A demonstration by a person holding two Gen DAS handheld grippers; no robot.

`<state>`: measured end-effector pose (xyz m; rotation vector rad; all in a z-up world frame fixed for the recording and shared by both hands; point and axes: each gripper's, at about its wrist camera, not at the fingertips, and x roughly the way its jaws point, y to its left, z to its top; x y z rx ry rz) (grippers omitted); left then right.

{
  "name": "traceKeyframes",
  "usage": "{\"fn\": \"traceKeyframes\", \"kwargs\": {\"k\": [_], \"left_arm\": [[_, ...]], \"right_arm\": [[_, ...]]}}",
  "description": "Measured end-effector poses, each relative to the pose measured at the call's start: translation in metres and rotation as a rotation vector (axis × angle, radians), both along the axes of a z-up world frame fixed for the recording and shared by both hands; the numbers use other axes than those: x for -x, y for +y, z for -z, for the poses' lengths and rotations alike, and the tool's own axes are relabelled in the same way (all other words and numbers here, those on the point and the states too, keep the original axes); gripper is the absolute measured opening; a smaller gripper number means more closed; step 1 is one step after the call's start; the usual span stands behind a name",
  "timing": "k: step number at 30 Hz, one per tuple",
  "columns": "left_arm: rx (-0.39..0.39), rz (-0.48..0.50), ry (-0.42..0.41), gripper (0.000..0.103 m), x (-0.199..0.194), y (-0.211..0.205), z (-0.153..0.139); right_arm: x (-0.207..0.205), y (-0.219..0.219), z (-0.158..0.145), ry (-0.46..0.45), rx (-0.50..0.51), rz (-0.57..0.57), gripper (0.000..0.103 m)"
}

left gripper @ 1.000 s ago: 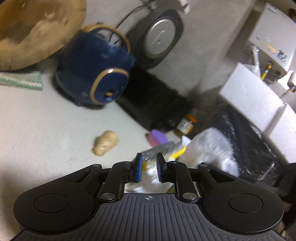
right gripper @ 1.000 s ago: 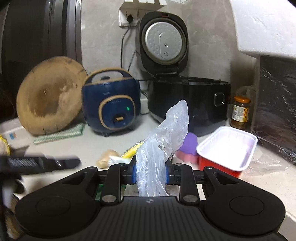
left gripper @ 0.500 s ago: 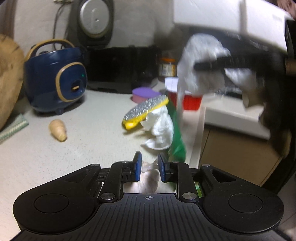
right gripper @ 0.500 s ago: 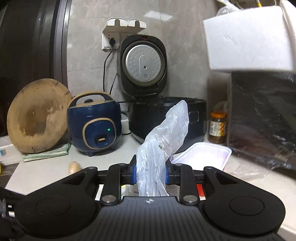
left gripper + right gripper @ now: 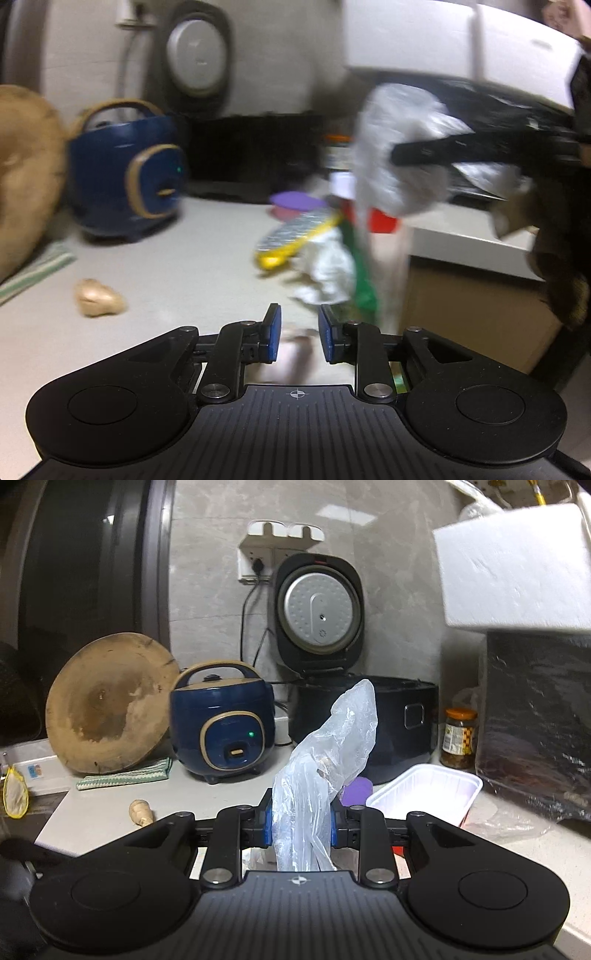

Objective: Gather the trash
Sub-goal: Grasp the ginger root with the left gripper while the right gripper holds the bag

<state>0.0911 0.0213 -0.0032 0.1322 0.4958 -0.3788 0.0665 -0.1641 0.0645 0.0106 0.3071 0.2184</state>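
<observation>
Two grippers in play. Right gripper point(image 5: 302, 829) is clamped on a bunched clear plastic bag point(image 5: 328, 760), which stands up from its pads; in the left wrist view the same bag hangs off the counter edge with the right gripper's black finger across it. Left gripper point(image 5: 297, 334) has just been opening: pads stand a modest gap apart, nothing pressed between them, only a blurred pale shape below that can't be identified.

Loose trash sits at the counter point(image 5: 177, 266) edge, just beside the hanging bag: a yellow-edged foil wrapper point(image 5: 295, 234), crumpled white paper point(image 5: 330, 269) under it, and a green wrapper point(image 5: 364, 284) alongside. A red-and-white tray point(image 5: 424, 794) sits further back by the black cooker point(image 5: 391, 716). The ginger piece point(image 5: 98, 293) lies well apart to the left; unclear if it counts as trash.

Likely step: left fetches the next piece, right holds the bag ready.

How to do it well:
- Open the left jaws wider before the approach; the paper wad looks bulkier than the present gap.
- Take the foil wrapper or paper from above, pinch mid-body, so neighbours aren't swept off the edge.
- Bag mouth looks pinched shut in the right grip; it probably needs regripping by one rim so the mouth gapes.
- Left view is motion-blurred, so slow down before closing.
</observation>
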Motion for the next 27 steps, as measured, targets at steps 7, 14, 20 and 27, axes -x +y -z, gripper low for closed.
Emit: {"fn": "traceKeyframes", "kwargs": {"k": [7,14,20,27], "left_arm": [[0.436,-0.471,0.04,0.027,-0.029,0.111,-0.018],[0.449,-0.62,0.157,0.027,-0.092,0.136,-0.013],[0.264,-0.609,0.156,0.027,-0.144,0.106,-0.007],[-0.062,-0.562,0.076,0.03,-0.174,0.054,0.011]], "right_arm": [[0.013,0.017,-0.007,-0.067,0.031,-0.048,0.025],[0.011,0.037,-0.024,-0.1,0.008,-0.152,0.025],[0.017,0.04,-0.012,-0.092,0.005,-0.182,0.025],[0.029,0.014,0.001,-0.108,0.039,-0.128,0.025]]}}
